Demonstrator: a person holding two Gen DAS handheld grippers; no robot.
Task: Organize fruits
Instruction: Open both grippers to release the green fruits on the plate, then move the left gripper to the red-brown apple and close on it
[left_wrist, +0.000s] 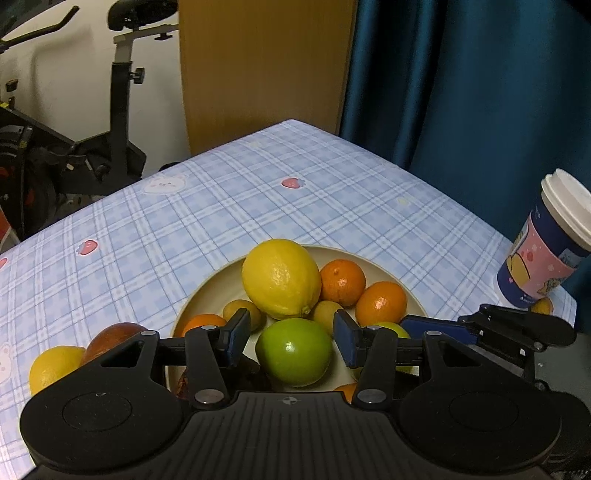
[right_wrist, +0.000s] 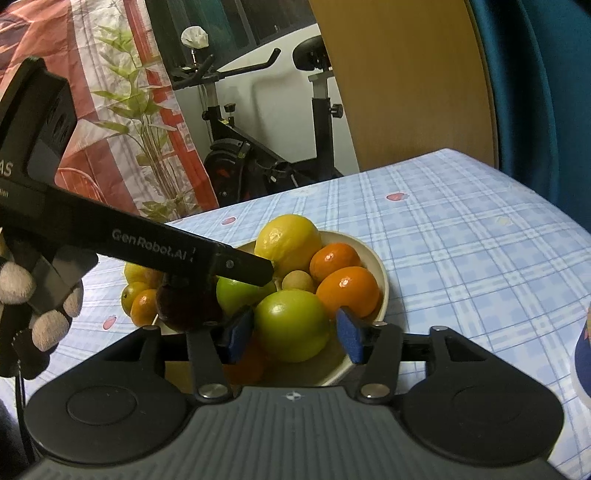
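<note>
Below my left claw (left_wrist: 290, 338) a smooth, round green lime (left_wrist: 293, 350) sits between the blue pads; a gap shows on both sides, so the jaws stand partly open and grip nothing. My right claw (right_wrist: 291, 334) brackets a second glossy lime (right_wrist: 291, 330) in the same cream bowl (right_wrist: 382, 291); its left pad lies at the skin, its right pad stands clear, and I cannot tell whether it presses. Behind the limes rise a large dimpled lemon (left_wrist: 280, 278), oval with a small nipple, and two shiny mandarins (left_wrist: 341, 282). A dark red fruit (left_wrist: 114, 334) and a yellow fruit (left_wrist: 53, 367) rest on the table (left_wrist: 221, 206) just left of the bowl's rounded rim. Checked blue cloth lies bare from the bowl to the far edges. A lidded paper cup (left_wrist: 546, 240) stands near the right edge.
</note>
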